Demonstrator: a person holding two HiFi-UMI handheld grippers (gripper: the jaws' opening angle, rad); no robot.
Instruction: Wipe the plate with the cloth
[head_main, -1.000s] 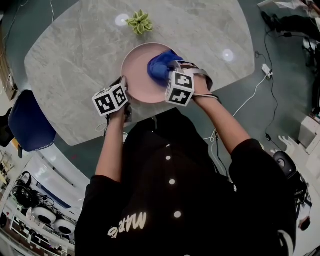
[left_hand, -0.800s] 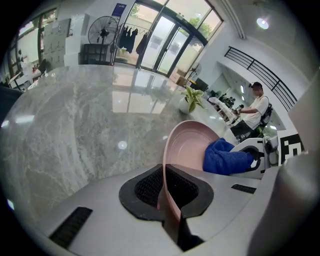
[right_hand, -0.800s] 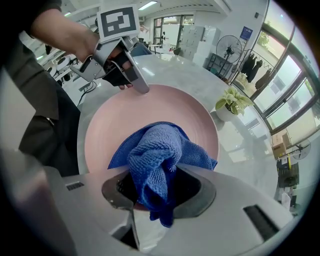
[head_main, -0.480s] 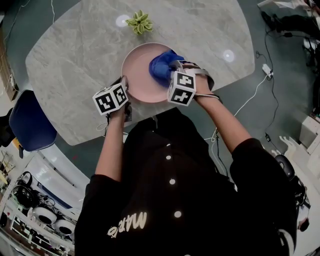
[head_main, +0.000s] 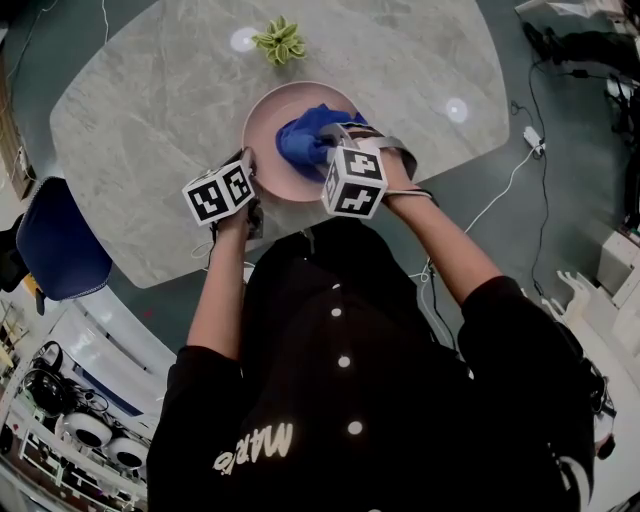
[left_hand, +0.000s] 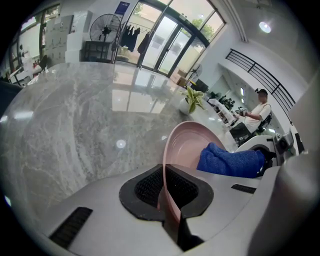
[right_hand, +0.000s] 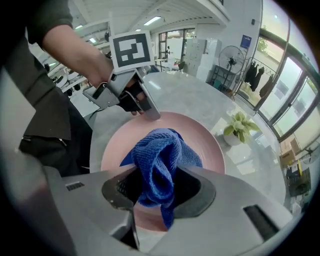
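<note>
Cloth (head_main: 303, 138) shifted left across plate (head_main: 262, 145); plant (head_main: 280, 42) just beyond rim.

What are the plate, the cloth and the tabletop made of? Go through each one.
Plate: smooth pink with a soft sheen and a thin rim. It could be glazed ceramic or melamine; the look doesn't settle it. Cloth: blue, with a ribbed looped weave and limp folds, so likely microfibre or terry. Tabletop: grey and veined, glossy enough to mirror windows and lights. It looks like polished marble or a stone-look slab.

Open tabletop (head_main: 140, 140) at nine and three o'clock of the plate (head_main: 265, 132), small potted plant (head_main: 280, 42) near at twelve
</note>
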